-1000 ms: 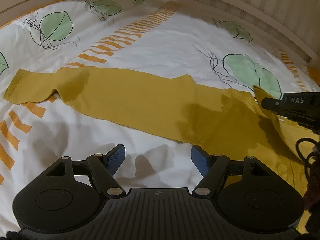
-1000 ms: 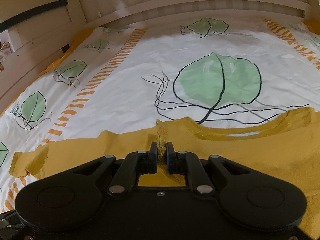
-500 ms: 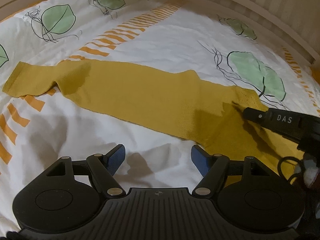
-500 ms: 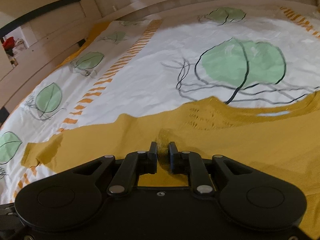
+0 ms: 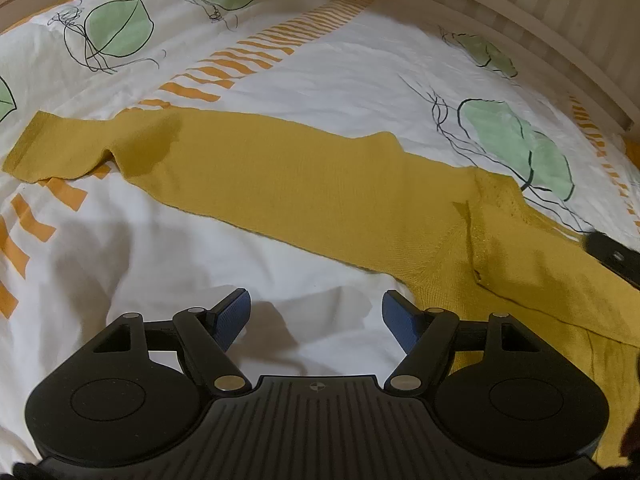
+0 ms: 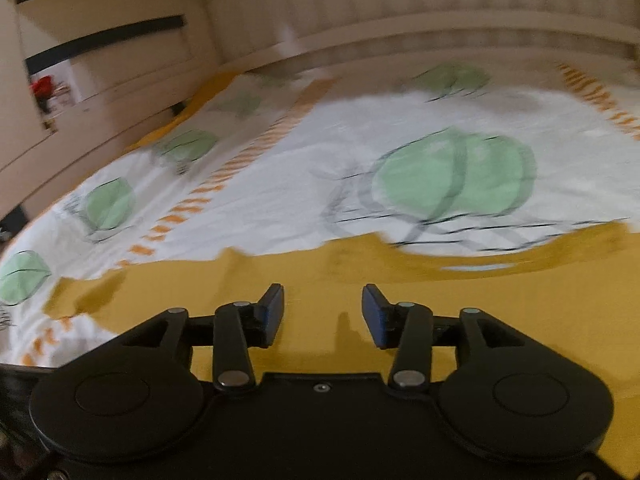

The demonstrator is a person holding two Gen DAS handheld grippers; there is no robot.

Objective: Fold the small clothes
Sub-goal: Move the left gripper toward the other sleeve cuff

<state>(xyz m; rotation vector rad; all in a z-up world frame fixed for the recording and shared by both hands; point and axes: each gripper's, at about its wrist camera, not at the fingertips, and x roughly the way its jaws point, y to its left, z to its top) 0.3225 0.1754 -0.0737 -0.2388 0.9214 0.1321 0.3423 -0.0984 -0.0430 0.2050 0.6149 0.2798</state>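
A mustard-yellow knit top (image 5: 304, 184) lies flat on the bed, one long sleeve stretched to the left, its cuff (image 5: 28, 148) at the far left. My left gripper (image 5: 314, 320) is open and empty over white bedding just in front of the sleeve. My right gripper (image 6: 322, 312) is open and empty, hovering over the top's body (image 6: 328, 276) near the shoulder; this view is motion-blurred. The right gripper's tip (image 5: 612, 256) shows at the right edge of the left wrist view.
The bed cover (image 5: 328, 92) is white with green leaf prints and orange dashed stripes. A pale striped headboard (image 5: 520, 4) curves along the far side. Drawers or shelving (image 6: 100, 40) stand at the far left in the right wrist view.
My right gripper has opened and let go of the shoulder fabric, which now lies flat. It has pulled back toward the right. My left gripper stays open, nearly still.
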